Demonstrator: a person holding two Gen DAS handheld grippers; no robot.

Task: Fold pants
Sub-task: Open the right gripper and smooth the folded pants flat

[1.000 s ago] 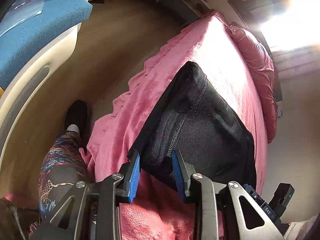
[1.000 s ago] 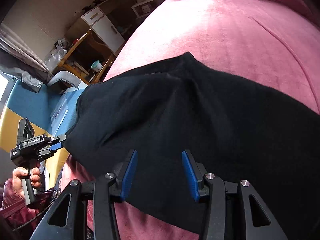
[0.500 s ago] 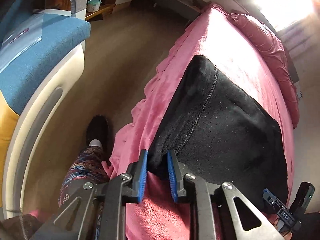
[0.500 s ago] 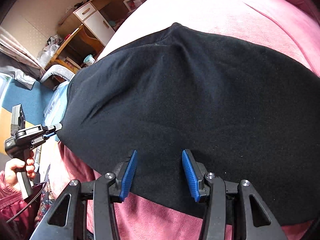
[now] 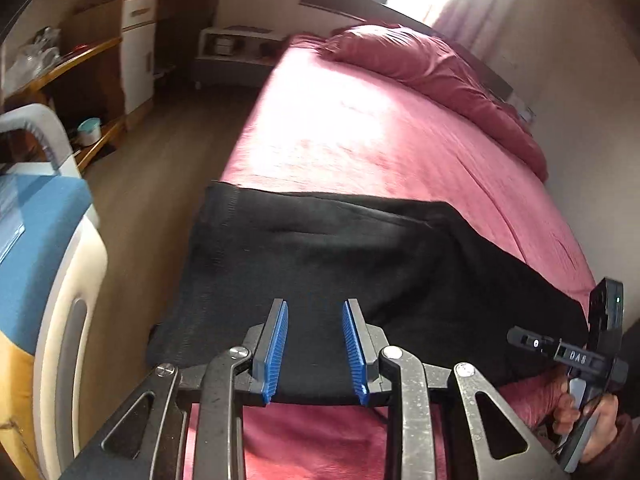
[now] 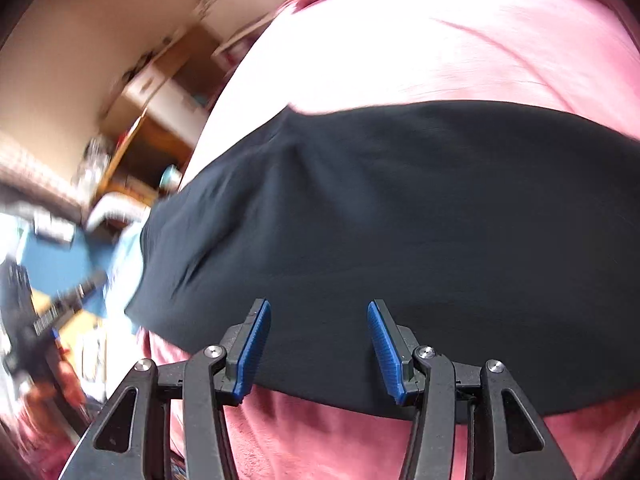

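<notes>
Moved: left claw (image 5: 314, 350) has let go of the black pants (image 5: 360, 264), fingers now spread.
Blurred: room left of the bed (image 6: 460, 40).
Pose: right claw (image 6: 318, 350) released, low over the pants' near edge.

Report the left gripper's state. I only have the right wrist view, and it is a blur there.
Observer: The left gripper is open over the near edge of the pants and clamps nothing.
Operator: Give me the pants' left end.
Observer: It lies at the side edge of the bed, with the floor just beyond. I cannot tell whether it overhangs.
Operator: Place my right hand.
Observer: The right hand sits just off the pants' near right corner.
</notes>
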